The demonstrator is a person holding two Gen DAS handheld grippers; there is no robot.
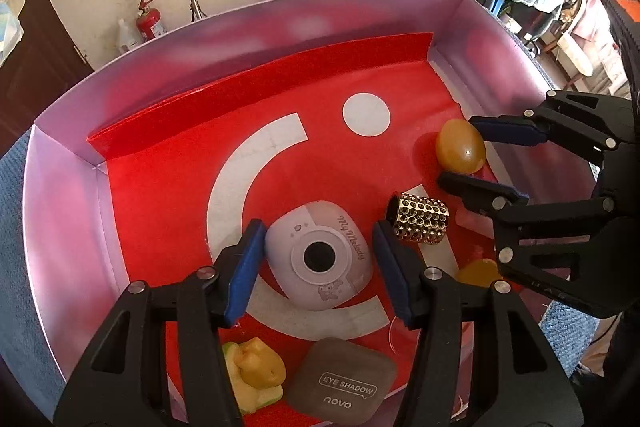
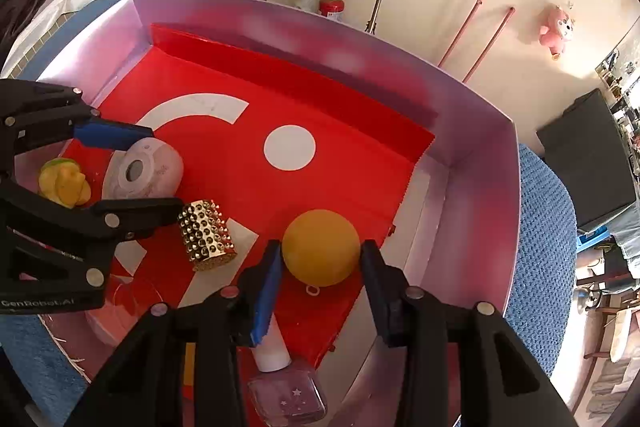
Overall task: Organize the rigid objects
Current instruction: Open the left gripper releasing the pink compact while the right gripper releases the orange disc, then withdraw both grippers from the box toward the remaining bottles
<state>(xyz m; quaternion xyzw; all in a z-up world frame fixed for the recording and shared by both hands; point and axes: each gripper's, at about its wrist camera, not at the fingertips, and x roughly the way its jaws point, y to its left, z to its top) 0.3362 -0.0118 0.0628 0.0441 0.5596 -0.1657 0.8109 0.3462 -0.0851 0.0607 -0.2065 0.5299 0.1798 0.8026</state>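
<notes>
Both grippers set over items in the pink-walled box (image 1: 60, 227).

The left gripper (image 1: 318, 259) is seen spread around the toy camera (image 1: 320, 259), pads just clear. Farther off, at two o'clock, the right gripper (image 2: 320, 259) is seen closely bracketing the yellow egg (image 2: 320, 247); contact cannot be told.

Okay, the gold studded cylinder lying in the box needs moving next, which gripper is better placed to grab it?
Left, probably. The gold studded cylinder lies right beside one of the left gripper's fingers, though that gripper straddles the toy camera. The right gripper straddles the yellow egg.
</notes>
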